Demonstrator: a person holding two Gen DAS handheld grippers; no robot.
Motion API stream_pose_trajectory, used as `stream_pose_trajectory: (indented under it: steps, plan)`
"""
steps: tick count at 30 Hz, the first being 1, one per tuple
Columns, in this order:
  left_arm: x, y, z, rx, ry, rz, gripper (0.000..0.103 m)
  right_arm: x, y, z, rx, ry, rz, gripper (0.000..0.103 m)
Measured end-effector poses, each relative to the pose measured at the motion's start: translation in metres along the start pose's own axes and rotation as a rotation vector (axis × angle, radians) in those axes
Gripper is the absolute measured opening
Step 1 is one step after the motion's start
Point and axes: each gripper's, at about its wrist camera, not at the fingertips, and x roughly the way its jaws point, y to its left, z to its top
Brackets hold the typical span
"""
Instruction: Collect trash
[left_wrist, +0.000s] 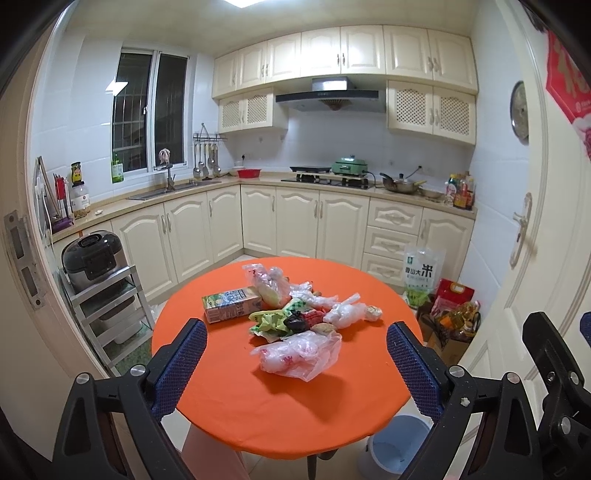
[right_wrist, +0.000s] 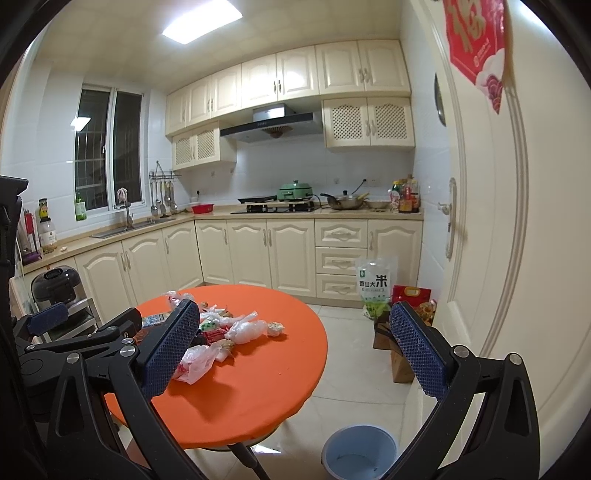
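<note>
Several pieces of trash (left_wrist: 295, 317) heaped mid-top on round orange table (left_wrist: 280, 406): crumpled plastic bag (left_wrist: 295, 354) nearest, milk carton (left_wrist: 231, 304) at left. Blue bin (right_wrist: 360, 452) on floor beside table. Left gripper (left_wrist: 295, 369) and right gripper (right_wrist: 295, 354) both above the near edge, jaws spread wide, holding nothing.

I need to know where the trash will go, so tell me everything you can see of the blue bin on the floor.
The blue bin is a round, open-topped, pale blue bucket that looks like plastic. It stands upright on the pale floor tiles beside the table base, near the orange table's edge. No lid or liner shows, and what shows of its inside looks empty. Nothing touches it; both claws are well above it.
</note>
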Motion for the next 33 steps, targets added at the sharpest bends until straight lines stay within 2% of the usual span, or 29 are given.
stream_pose_trajectory:
  steps: [22, 33]
  plan:
    - [0.008, 0.003, 0.006, 0.003, 0.027, 0.002, 0.094, 0.007, 0.003, 0.001, 0.004, 0.032, -0.008, 0.103]
    - [0.046, 0.032, 0.021, 0.006, 0.096, -0.012, 0.094, 0.035, 0.032, 0.006, -0.011, 0.095, -0.016, 0.103]
